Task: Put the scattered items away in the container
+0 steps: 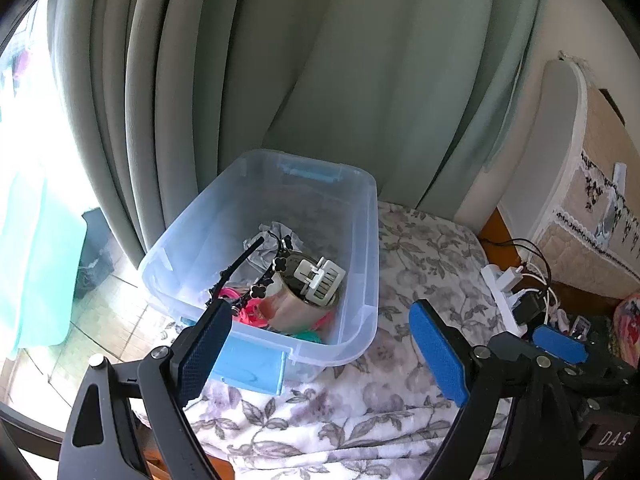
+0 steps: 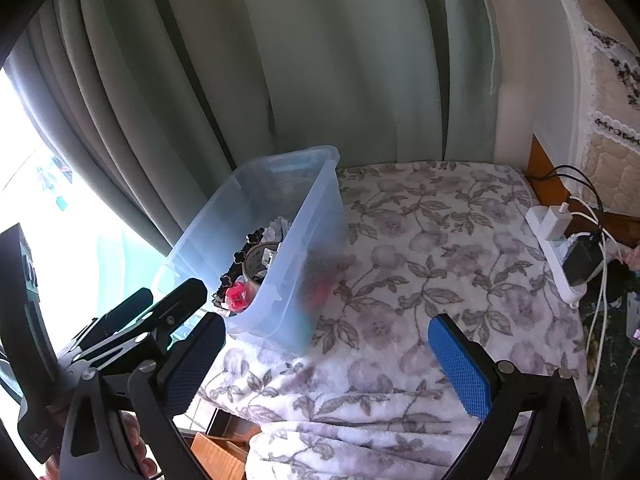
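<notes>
Left wrist: both hand-held grippers (image 1: 322, 346) (image 2: 324, 364) gape empty over bare blanket (image 1: 420, 248) beside container (image 1: 370, 240).

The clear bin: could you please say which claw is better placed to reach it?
Probably the left claw: the bin lies just ahead of it; the right claw faces the blanket beside it.

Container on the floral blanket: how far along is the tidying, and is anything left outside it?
Done: the clear container holds a metal cup with a white hair claw, a black headband and pink items. In hand: nothing; the left gripper and right gripper are open and empty. Left: no loose items show on the floral blanket, so it looks nearly finished.
</notes>
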`<state>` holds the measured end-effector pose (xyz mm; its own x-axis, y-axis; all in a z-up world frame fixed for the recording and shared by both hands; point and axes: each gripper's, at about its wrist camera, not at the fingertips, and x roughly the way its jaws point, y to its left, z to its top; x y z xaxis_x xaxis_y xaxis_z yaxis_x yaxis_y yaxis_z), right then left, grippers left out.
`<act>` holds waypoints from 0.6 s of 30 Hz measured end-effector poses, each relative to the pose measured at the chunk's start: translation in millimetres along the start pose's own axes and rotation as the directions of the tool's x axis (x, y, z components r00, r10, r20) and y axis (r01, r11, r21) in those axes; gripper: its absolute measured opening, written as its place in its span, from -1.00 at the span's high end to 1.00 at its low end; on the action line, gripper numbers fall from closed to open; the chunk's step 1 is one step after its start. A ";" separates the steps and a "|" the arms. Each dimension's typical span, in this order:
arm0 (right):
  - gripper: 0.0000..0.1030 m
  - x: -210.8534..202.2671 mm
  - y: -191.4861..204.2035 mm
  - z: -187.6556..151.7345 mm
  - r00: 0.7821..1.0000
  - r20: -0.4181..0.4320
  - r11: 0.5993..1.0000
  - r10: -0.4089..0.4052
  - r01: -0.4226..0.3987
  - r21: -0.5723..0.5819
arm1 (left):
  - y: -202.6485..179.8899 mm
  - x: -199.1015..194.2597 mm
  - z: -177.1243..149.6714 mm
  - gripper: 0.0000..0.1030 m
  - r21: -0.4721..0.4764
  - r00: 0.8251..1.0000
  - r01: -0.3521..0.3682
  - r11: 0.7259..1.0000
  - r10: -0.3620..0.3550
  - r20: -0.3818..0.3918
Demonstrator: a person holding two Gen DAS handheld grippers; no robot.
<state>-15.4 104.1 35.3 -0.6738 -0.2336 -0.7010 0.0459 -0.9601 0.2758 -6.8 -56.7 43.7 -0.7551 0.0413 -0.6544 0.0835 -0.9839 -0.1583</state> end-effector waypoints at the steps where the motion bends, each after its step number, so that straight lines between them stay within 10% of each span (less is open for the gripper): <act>1: -1.00 -1.1 -0.2 -0.4 1.000 0.000 1.000 -0.002 0.002 0.000 | -1.1 -1.1 -0.2 -0.76 0.005 1.000 -0.006 1.000 0.006 0.003; 18: -1.00 -12.3 -3.4 -3.9 1.000 -0.010 1.000 -0.029 0.028 -0.010 | -11.1 -7.7 -1.6 -0.76 0.048 1.000 -0.019 0.999 0.019 -0.012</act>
<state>-4.4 109.7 40.4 -0.6678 -0.2075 -0.7149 0.0339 -0.9678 0.2492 -0.8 -45.8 49.4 -0.7451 0.0244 -0.6665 0.0663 -0.9917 -0.1105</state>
